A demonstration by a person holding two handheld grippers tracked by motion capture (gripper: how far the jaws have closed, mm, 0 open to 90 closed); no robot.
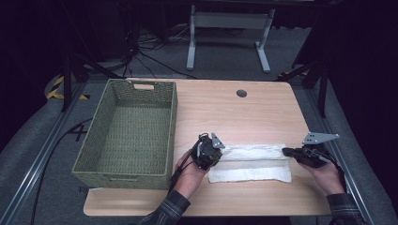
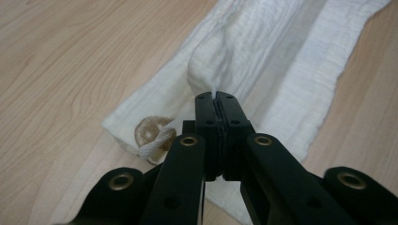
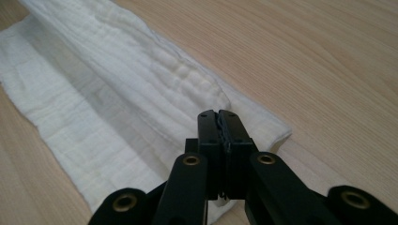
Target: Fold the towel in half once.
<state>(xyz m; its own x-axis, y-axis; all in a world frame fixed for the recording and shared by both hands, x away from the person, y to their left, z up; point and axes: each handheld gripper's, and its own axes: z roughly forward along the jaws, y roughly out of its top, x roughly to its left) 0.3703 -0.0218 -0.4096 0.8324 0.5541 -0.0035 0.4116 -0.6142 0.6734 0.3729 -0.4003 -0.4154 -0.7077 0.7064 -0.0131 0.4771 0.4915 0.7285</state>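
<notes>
A: Note for the sheet: the white cloth [image 1: 253, 161] lies on the wooden table [image 1: 244, 112], in a long band just right of the green woven basket [image 1: 129, 136]. We have one end each.

B: Agreed. In the left gripper view the left gripper [image 2: 216, 96] is clenched on a pinch of the cloth [image 2: 263, 56]; the fabric rises into a small peak right at the tips. A brown printed patch [image 2: 149, 131] sits on the corner beside it.

A: And the right gripper [image 3: 218, 114] is clamped too, jaws pressed together on the cloth's [image 3: 117, 84] far edge. From above, the right gripper [image 1: 287, 152] sits at the right end and the left gripper [image 1: 217, 151] at the left end, with the upper fold lifted between them.

B: So our reading is a fold along the length, far edge coming over the near strip.

A: Likely. To do it well, we think both hands should travel level with each other, at one pace, so the raised edge stays taut and straight.

B: And keep it low. Too much lift may drag the bottom layer off line.

A: Lay the edge down matched to the near edge, then release both ends together.

B: The pinch is shallow on both sides. We judge slipping the main risk.
</notes>
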